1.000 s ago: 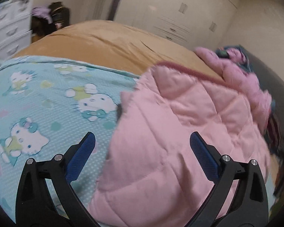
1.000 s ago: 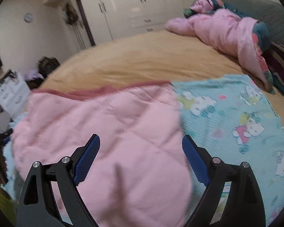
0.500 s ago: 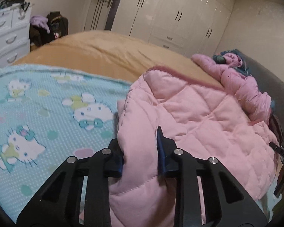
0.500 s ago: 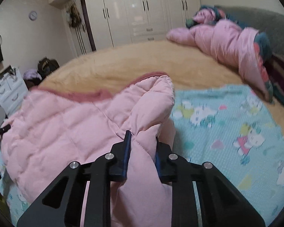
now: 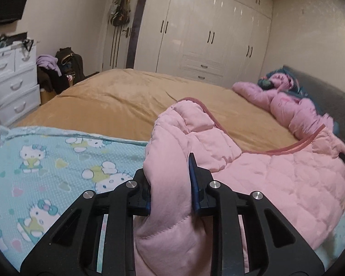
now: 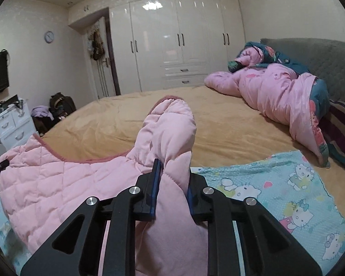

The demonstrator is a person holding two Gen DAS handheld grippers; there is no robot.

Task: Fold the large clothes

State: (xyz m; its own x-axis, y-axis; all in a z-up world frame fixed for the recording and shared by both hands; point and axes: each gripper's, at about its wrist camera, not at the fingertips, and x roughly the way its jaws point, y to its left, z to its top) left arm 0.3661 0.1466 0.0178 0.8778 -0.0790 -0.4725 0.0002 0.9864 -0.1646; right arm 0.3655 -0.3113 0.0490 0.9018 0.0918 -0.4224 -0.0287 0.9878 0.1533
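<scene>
Pink quilted jacket (image 5: 260,184): left tongs (image 5: 170,188) and right tongs (image 6: 171,188), spread a second ago, now pinch and lift its edge off the bed (image 5: 126,96), starting the fold.

The quilt (image 5: 276,184) hides the bed (image 5: 117,105) beneath it and runs past the bottom edge. The far bundle (image 5: 294,105) blurs at its right end.
</scene>
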